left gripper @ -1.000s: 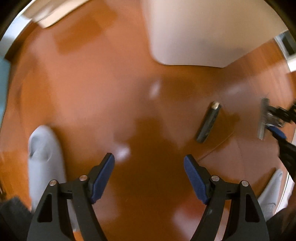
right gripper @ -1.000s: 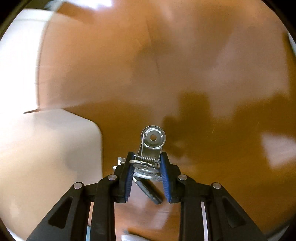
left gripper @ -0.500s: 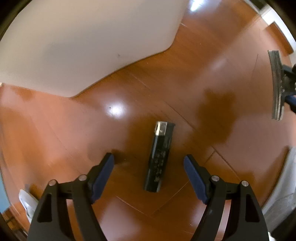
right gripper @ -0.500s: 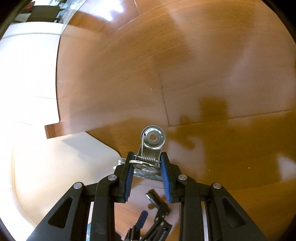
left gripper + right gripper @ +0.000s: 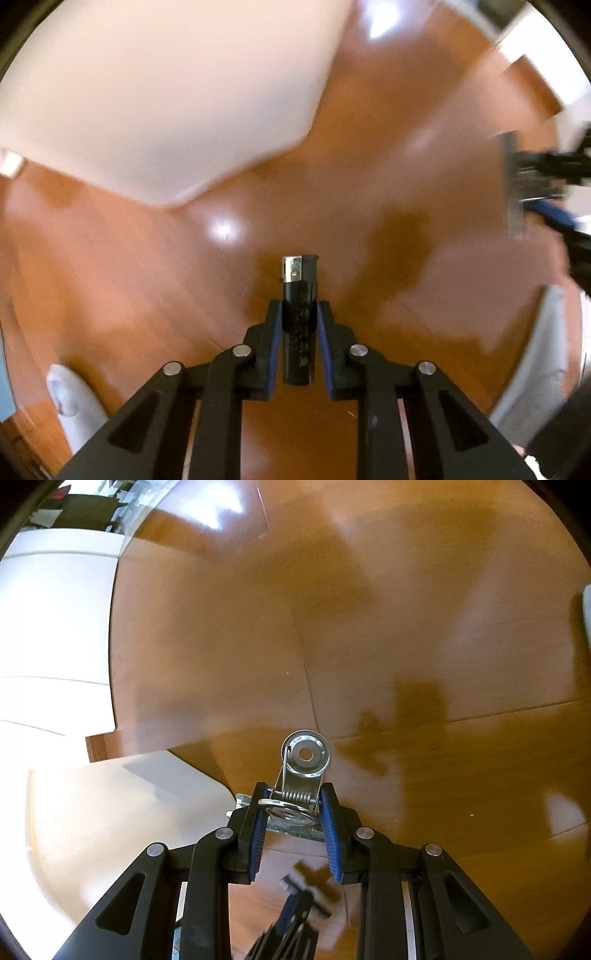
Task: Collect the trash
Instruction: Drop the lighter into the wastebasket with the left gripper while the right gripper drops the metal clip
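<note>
Change since earlier frames: lighter point(image 5: 298, 295), half a second back lying free on the wooden floor point(image 5: 424, 332) between wide-spread pads, now pinched between them; floor blurred behind, hinting at a lift.

Left gripper point(image 5: 299, 325): clamped on the lighter, blue pads pressing both long sides, pointing nearly straight down.

Right gripper point(image 5: 293, 812): clamped on a metal clip point(image 5: 301, 771), round holed handle poking forward past the tips, spring coil between the pads.

Step in hand: second piece of trash just seized; both tongs loaded.

Lighter's place: off the boards by the look of it, though not certain; held over open floor, near the rounded corner of a white slab point(image 5: 147, 92), well clear of its edge. Seen too from the right wrist view, low in frame beneath the clip point(image 5: 306, 893).

Lighter's look: slim, dark, rectangular body with faint print along its side; silver metal hood and black lever at the far end; gripped about mid-body, head sticking out beyond the tips.

Next move, as a judgement: carry both finds to a bin or bag, none visible here; steady, firm hold needed, smooth plastic liable to slip between the pads.

Other: pale grey slipper-like shapes point(image 5: 74, 406) at the lower corners, likely the person's feet.
</note>
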The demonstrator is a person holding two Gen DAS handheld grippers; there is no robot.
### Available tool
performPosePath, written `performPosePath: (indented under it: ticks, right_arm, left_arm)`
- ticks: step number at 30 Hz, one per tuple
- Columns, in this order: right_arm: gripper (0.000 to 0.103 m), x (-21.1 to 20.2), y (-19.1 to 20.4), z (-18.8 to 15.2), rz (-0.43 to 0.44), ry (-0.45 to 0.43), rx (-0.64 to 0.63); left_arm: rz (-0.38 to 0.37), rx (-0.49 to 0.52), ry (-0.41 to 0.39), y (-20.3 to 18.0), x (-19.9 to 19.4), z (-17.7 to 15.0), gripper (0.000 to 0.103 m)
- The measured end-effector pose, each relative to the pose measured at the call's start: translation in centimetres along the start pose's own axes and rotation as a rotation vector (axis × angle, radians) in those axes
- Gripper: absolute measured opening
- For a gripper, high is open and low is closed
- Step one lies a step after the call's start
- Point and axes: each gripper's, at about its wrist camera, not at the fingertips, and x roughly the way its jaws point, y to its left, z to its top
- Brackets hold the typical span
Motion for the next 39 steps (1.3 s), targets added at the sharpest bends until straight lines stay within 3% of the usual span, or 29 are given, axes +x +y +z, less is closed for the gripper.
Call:
performPosePath:
  ticks: [6,9,11,14,18,22,25,28,30,35,39]
  right_arm:
    - [0.029,-5.4,3.3,0.3,0.043,-0.084,0.007]
    - [0.029,-9.1,6.3,-0.3,0.08,-0.129,-0.055]
    - [0.029,-11.4,7.8,-0.9,0.096,-0.157,-0.097]
    - [0.029,-14.2,9.3,-1.7,0.129,-0.173,-0.119]
    - [0.029,-16.0,10.9,-2.8,0.149,-0.176,-0.169]
    - [0.029,-15.7,12.0,-3.2,0.152,-0.167,-0.202]
    - [0.03,-15.0,12.4,-3.3,0.156,-0.149,-0.214]
    - [0.03,-14.8,13.7,-4.0,0.149,-0.151,-0.274]
    - [0.03,-14.9,15.1,-4.6,0.149,-0.151,-0.315]
    - [0.03,-14.8,20.8,-7.4,0.194,-0.135,-0.489]
    - [0.03,-11.4,27.2,-11.0,0.225,-0.02,-0.686]
  left_arm:
    - [-0.071,0.057,-0.321,-3.5,-17.0,3.6,0.018]
    - [-0.106,-0.028,-0.452,-1.0,-24.3,7.9,0.018]
    - [-0.097,-0.082,-0.475,1.6,-26.0,10.1,0.018]
    - [-0.064,-0.102,-0.464,5.1,-26.4,13.3,0.018]
    - [-0.032,-0.129,-0.417,7.5,-23.8,14.0,0.018]
    - [-0.036,-0.167,-0.323,7.2,-19.8,11.6,0.019]
    - [0.003,-0.179,-0.322,8.2,-19.8,10.7,0.02]
    - [-0.02,-0.186,-0.336,9.5,-20.6,10.6,0.036]
    - [-0.023,-0.206,-0.359,10.1,-21.5,10.2,0.039]
    - [-0.042,-0.465,-0.459,14.7,-24.7,4.4,0.039]
    - [-0.022,-0.52,-0.445,15.1,-23.9,0.4,0.039]
